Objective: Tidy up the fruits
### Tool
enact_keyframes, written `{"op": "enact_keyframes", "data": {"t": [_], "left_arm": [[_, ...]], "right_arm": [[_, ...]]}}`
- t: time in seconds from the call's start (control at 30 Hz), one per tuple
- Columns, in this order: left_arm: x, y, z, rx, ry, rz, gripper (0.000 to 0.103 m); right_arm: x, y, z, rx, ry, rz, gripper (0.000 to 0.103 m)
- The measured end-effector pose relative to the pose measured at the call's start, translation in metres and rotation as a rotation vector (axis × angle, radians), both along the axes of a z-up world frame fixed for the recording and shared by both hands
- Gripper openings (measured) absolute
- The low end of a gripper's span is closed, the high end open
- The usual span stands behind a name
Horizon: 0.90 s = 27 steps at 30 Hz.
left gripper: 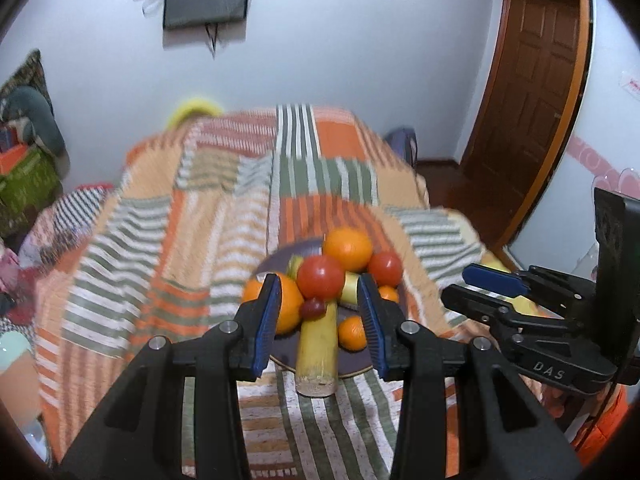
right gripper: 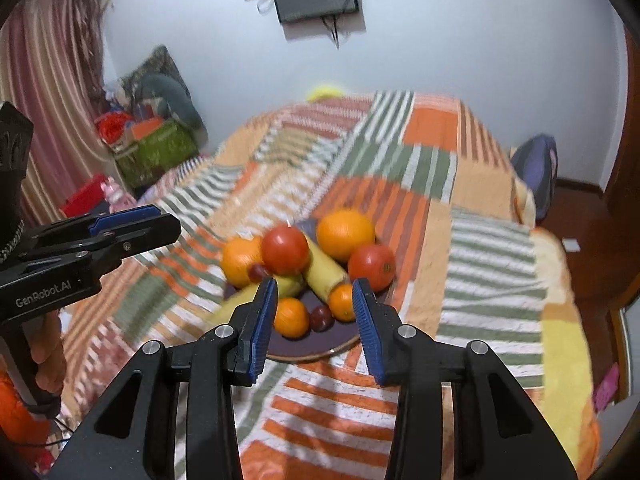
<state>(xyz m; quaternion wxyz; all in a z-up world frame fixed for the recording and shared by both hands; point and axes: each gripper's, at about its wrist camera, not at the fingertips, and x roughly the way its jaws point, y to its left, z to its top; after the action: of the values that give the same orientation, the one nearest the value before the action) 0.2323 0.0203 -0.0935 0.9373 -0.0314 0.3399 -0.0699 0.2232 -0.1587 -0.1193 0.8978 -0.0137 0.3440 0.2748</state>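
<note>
Striped orange-and-green bedding (left gripper: 224, 216) covered the bed, and on it sat a dark plate (right gripper: 312, 346) piled with 2 tomatoes, oranges (right gripper: 346, 234), bananas (left gripper: 318, 344) and grapes. Above it the left gripper (left gripper: 320, 320) and the right gripper (right gripper: 314, 318) both hovered, each with its blue pads parted and nothing between them, clear of the fruit.
</note>
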Motion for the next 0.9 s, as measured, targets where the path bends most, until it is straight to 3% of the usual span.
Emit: {"op": "enact_keyframes", "data": {"t": [0.23,0.43,0.57,0.63,0.7,0.83,0.9], "left_arm": [[-0.059,-0.007,0.060,0.033,-0.175,0.013,0.039],[-0.101,-0.010,0.093,0.036,-0.282,0.021,0.041],[-0.125,-0.010,0.109,0.038,-0.352,0.051,0.054],[-0.138,-0.011,0.116,0.040,-0.387,0.068,0.058],[-0.147,-0.011,0.120,0.039,-0.410,0.079,0.069],[-0.158,-0.012,0.125,0.060,-0.440,0.105,0.076],[-0.162,-0.011,0.126,0.055,-0.450,0.117,0.085]], "right_arm": [[-0.044,-0.015,0.064,0.090,-0.168,-0.047,0.036],[-0.084,-0.020,0.099,0.140,-0.276,-0.047,0.036],[-0.106,-0.017,0.111,0.124,-0.346,-0.052,0.041],[-0.114,-0.017,0.114,0.131,-0.365,-0.051,0.049],[-0.118,-0.018,0.117,0.138,-0.384,-0.055,0.053],[-0.122,-0.022,0.121,0.143,-0.417,-0.072,0.066],[-0.125,-0.023,0.123,0.143,-0.432,-0.085,0.074]]}}
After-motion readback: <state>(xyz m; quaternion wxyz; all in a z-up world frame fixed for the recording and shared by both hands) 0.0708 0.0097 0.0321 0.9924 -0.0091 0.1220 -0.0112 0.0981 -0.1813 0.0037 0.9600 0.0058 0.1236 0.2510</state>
